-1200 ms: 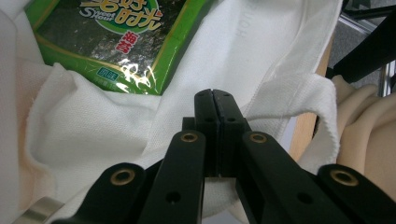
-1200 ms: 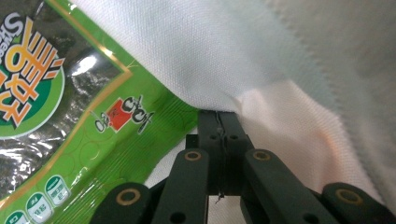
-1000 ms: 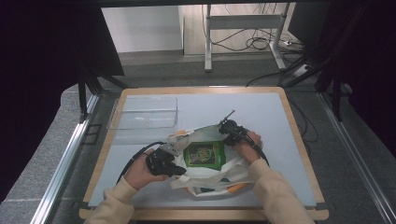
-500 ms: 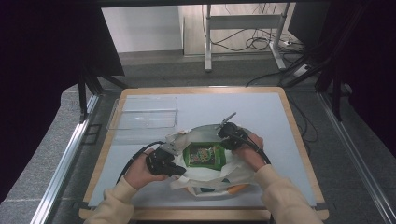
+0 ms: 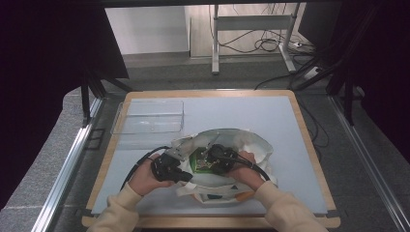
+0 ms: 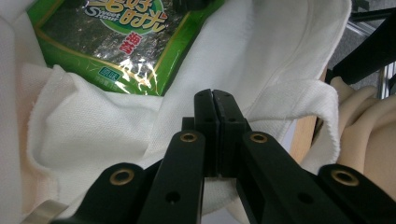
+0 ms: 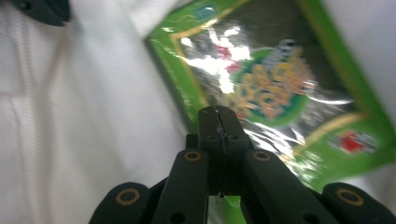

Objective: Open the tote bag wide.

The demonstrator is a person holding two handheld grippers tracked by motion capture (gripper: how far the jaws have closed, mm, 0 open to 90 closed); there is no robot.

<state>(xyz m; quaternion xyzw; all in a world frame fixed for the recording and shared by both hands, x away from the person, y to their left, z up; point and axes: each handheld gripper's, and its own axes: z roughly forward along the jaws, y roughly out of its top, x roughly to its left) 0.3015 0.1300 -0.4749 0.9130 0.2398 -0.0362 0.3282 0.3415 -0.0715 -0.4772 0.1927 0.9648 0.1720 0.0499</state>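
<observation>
A white cloth tote bag lies open at the table's front middle. A green seaweed snack packet lies inside its mouth. My left gripper sits at the bag's left rim. In the left gripper view its jaws are shut with the bag's fabric gathered under them, and the packet lies beyond. My right gripper is over the packet. In the right gripper view it is shut with its tips on the packet's left edge and white cloth beside it.
A clear plastic tray stands at the back left of the blue-grey table. The bag's strap and a cream sleeve lie to the right in the left gripper view. A metal rail runs along the table's left side.
My right gripper has moved left from the bag's right side to over the packet. The left gripper and the bag have stayed where they were.
</observation>
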